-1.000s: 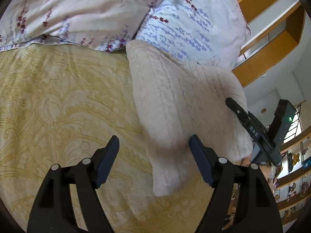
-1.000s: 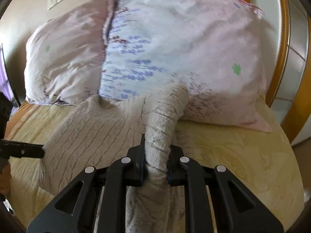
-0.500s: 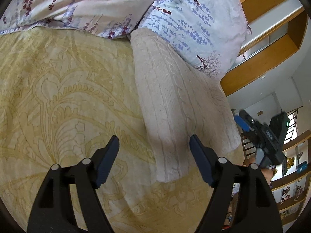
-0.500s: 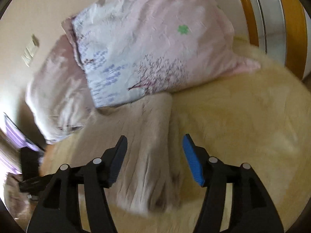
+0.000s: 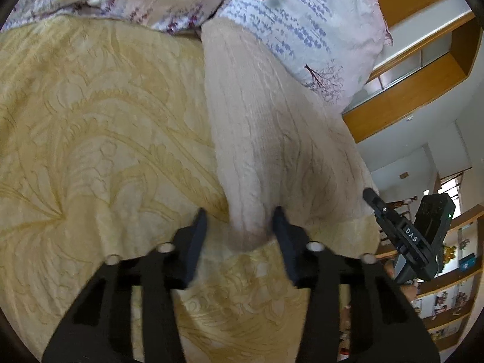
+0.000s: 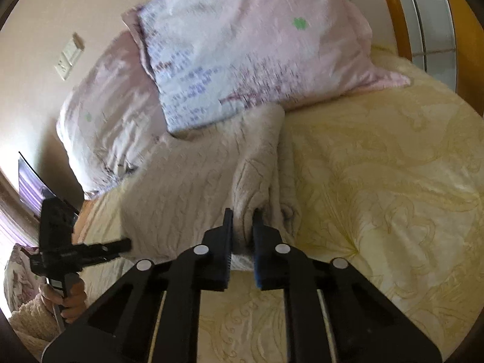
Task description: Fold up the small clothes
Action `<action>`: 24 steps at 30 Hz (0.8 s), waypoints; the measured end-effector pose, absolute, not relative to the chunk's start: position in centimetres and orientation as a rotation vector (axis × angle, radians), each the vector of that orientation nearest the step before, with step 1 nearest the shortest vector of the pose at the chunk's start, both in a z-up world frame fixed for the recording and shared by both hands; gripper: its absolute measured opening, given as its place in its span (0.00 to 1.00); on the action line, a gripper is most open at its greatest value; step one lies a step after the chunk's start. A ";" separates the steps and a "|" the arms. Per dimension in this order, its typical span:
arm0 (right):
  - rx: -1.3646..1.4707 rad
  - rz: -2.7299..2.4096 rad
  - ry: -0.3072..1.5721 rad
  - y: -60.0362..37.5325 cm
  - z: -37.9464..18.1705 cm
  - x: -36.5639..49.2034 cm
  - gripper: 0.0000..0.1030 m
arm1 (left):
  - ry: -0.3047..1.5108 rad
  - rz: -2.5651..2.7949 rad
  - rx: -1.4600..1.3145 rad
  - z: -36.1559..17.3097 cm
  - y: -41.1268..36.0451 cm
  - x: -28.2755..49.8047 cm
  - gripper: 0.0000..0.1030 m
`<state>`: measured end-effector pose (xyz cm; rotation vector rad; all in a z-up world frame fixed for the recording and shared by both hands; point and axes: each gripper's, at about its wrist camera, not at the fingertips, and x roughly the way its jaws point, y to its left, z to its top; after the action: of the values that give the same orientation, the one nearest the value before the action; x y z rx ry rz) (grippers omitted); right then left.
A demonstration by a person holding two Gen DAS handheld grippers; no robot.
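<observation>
My right claw has just pinched shut on the soft cream knitted sweater, my left claw is closing round its edge, so I should lift both corners evenly.

Cream cable-knit sweater, yellow damask bedspread, pink-and-blue floral pillows.

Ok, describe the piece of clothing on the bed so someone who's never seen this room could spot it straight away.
Find the yellow patterned bedspread with two floral pillows at its head. The garment lies just below them, its far end touching the pillows. It is the only cream cable-knit piece, thick and ribbed, unlike the smooth printed bedding around it.
</observation>
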<state>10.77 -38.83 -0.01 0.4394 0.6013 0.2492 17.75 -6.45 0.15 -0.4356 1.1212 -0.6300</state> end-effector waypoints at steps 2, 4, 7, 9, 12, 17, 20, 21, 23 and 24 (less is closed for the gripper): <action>0.435 0.237 0.574 -39.0 0.5 10.2 0.10 | 1.119 -0.654 -0.428 0.2 -6.6 17.5 0.20; 0.406 0.191 0.610 -39.1 0.0 10.1 0.09 | 1.099 -0.659 -0.389 0.4 -6.7 17.1 0.16; 0.407 0.148 0.699 -39.3 -2.0 10.9 0.09 | 1.095 -0.657 -0.347 0.3 -7.0 16.6 0.16; 0.425 0.159 0.726 -39.5 -2.7 11.2 0.09 | 1.101 -0.658 -0.319 0.5 -7.1 16.6 0.19; 0.452 0.196 0.732 -39.9 -1.6 11.5 0.13 | 1.090 -0.666 -0.299 1.6 -6.6 16.8 0.36; 0.553 0.231 0.698 -41.7 1.2 13.8 0.66 | 1.029 -0.629 -0.376 3.8 -4.8 19.6 0.71; 0.627 0.247 0.721 -42.2 1.9 17.7 0.66 | 1.067 -0.592 -0.450 3.4 -4.8 22.9 0.73; 0.644 0.236 0.737 -42.4 2.0 19.2 0.66 | 1.082 -0.574 -0.468 3.1 -5.0 23.9 0.73; 0.679 0.226 0.770 -42.8 1.8 21.9 0.61 | 1.103 -0.537 -0.491 2.6 -5.3 25.9 0.73; 0.700 0.214 0.787 -43.1 1.5 23.4 0.61 | 1.105 -0.524 -0.496 2.3 -5.5 26.7 0.73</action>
<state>23.38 -43.12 1.52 0.6998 0.7873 0.2141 26.67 -5.51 2.30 -0.4964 1.1053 -0.5243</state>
